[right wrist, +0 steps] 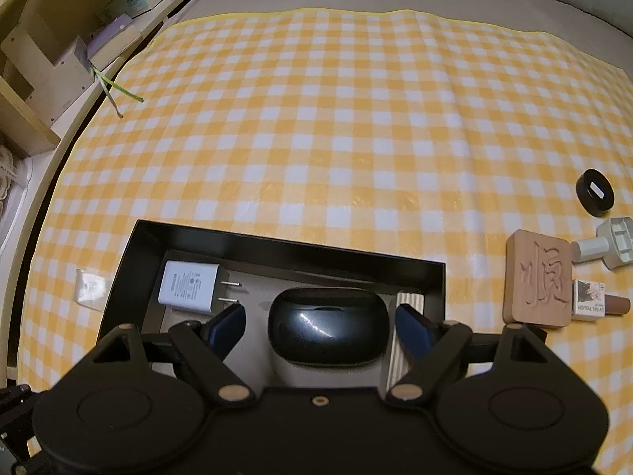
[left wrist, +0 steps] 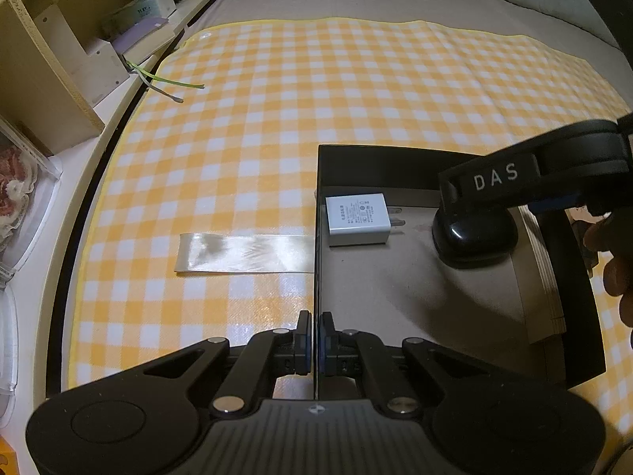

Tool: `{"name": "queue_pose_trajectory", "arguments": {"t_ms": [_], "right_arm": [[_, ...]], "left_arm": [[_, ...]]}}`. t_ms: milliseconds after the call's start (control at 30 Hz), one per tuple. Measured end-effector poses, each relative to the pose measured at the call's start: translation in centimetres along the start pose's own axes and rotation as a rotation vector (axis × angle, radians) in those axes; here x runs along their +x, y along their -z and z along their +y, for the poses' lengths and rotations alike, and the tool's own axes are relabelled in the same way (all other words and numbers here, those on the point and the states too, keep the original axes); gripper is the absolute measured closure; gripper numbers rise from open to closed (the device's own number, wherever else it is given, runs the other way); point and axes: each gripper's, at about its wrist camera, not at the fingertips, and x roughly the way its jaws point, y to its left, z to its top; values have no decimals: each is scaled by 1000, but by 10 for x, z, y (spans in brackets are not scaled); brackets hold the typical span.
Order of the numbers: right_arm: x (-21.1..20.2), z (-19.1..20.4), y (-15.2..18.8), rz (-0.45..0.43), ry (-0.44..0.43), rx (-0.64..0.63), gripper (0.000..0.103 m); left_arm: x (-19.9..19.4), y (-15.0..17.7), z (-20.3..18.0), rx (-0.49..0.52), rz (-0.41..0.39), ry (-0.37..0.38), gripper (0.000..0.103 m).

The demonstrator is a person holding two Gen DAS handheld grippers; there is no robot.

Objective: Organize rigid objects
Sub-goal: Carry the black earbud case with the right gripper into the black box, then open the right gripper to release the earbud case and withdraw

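The left gripper [left wrist: 315, 340] is clenched on the thin left wall of the black box [left wrist: 316, 245], one pad on each side of the edge, pinning it on the yellow-and-white checked cloth [left wrist: 277, 118]. The right gripper [right wrist: 320, 324] hangs over the inside of the box with its jaws spread wide; the glossy black earbud case [right wrist: 328, 326] sits on the grey floor between the blue pads [right wrist: 227, 328], and a gap shows on each side of it, so the case is released, not squeezed. A white plug-in charger [right wrist: 189, 285] lies in the box's far left corner, prongs pointing toward the case. A strip of clear tape [left wrist: 245, 255] runs from the box's left wall out onto the cloth. Well to the right of the box wait a carved wooden block [right wrist: 538, 279], a small gel polish bottle [right wrist: 597, 304] touching it, a white plastic fitting [right wrist: 605, 247] and a round black cap [right wrist: 594, 192].
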Motion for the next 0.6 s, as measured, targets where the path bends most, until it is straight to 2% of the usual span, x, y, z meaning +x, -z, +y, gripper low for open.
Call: {"name": "queue_pose_trajectory", "arguments": {"t_ms": [400,500,600], "right_arm": [[-18,0,13,-8,-24,-57,17],[-34,-1,16,-45,-55,-88,17],[-58,-4,18,-124,-104,-130,16]], "left_arm": [[-3,1,-3,9,-3,-17,99],[-3,1,-3,15,-2,-24,99],[-6,2,-4,22,-5,-33,99]]}}
